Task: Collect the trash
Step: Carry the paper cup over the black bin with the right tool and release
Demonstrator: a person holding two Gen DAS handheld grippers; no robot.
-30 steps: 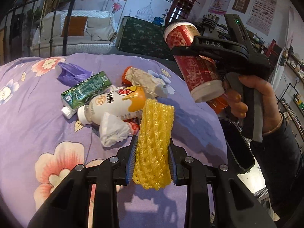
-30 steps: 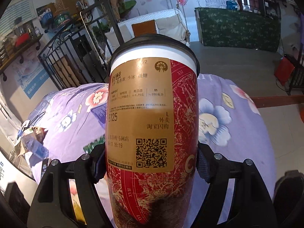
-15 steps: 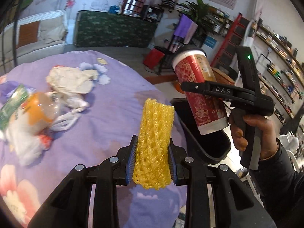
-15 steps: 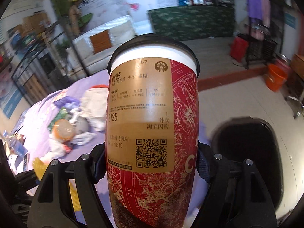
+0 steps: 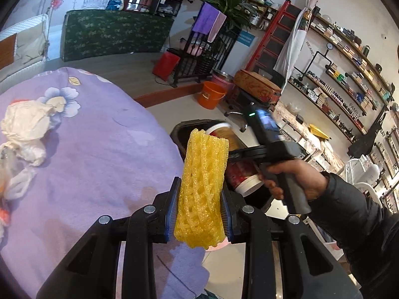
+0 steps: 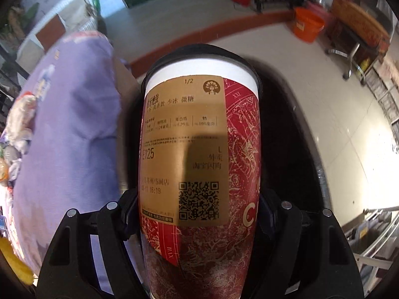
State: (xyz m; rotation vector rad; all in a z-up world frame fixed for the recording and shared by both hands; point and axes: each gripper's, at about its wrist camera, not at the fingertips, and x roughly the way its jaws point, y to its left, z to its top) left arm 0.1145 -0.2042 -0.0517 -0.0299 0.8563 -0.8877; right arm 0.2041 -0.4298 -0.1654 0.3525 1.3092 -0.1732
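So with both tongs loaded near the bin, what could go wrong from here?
1. The right tongs hold the red cup pointing lid-first into the black bin; any leftover drink could splash out.
2. The yellow foam net in the left tongs is light and still over the purple tablecloth edge; released here it may miss the bin.
3. Both hands converge on one opening, so the tongs might collide.

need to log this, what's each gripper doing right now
left gripper: shut on the yellow foam net.
right gripper: shut on the red paper cup, over the black bin.
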